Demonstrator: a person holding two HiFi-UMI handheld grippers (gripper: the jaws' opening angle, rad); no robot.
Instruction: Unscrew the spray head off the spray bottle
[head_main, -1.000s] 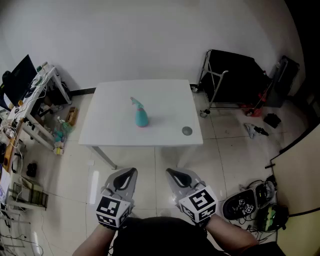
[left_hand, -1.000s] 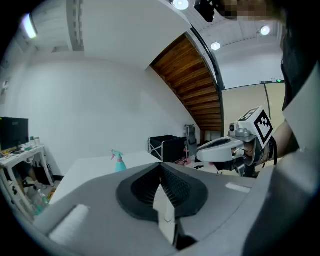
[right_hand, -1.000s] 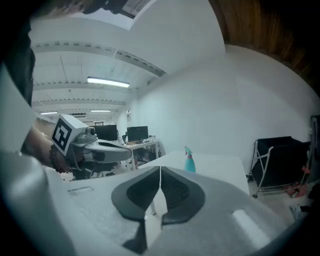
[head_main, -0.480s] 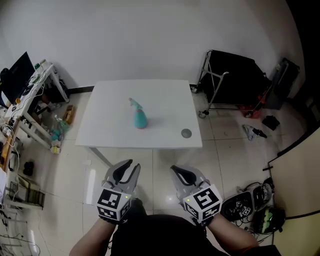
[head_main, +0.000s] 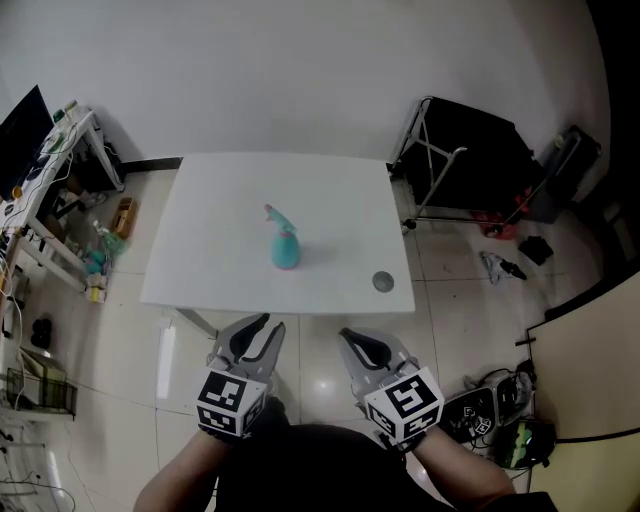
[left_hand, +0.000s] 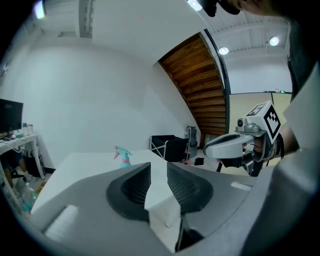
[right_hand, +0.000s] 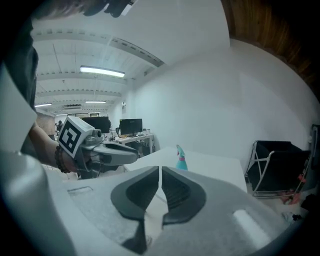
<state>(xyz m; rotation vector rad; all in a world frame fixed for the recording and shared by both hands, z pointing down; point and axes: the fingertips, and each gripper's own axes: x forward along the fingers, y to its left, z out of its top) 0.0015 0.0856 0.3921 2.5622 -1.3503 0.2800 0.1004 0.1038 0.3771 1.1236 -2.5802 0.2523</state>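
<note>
A teal spray bottle (head_main: 285, 247) with a teal and pink spray head (head_main: 273, 213) stands upright near the middle of the white table (head_main: 220, 260). Both grippers hang over the floor on my side of the table, well short of the bottle. My left gripper (head_main: 260, 326) has its jaws a narrow gap apart with nothing between them. My right gripper (head_main: 346, 336) is shut and empty. The left gripper view shows the bottle (left_hand: 122, 156) far beyond the jaws (left_hand: 159, 168). In the right gripper view the bottle (right_hand: 181, 158) stands beyond the closed jaws (right_hand: 160, 171).
A small grey round object (head_main: 383, 282) lies near the table's front right corner. A black cart on a metal frame (head_main: 460, 160) stands to the right. A cluttered desk (head_main: 45, 190) fills the left edge. Cables and gear (head_main: 495, 410) lie on the floor at lower right.
The left jaws have parted from shut to a narrow gap. The view has shifted, and the table now sits nearer to the grippers. The right gripper stays shut.
</note>
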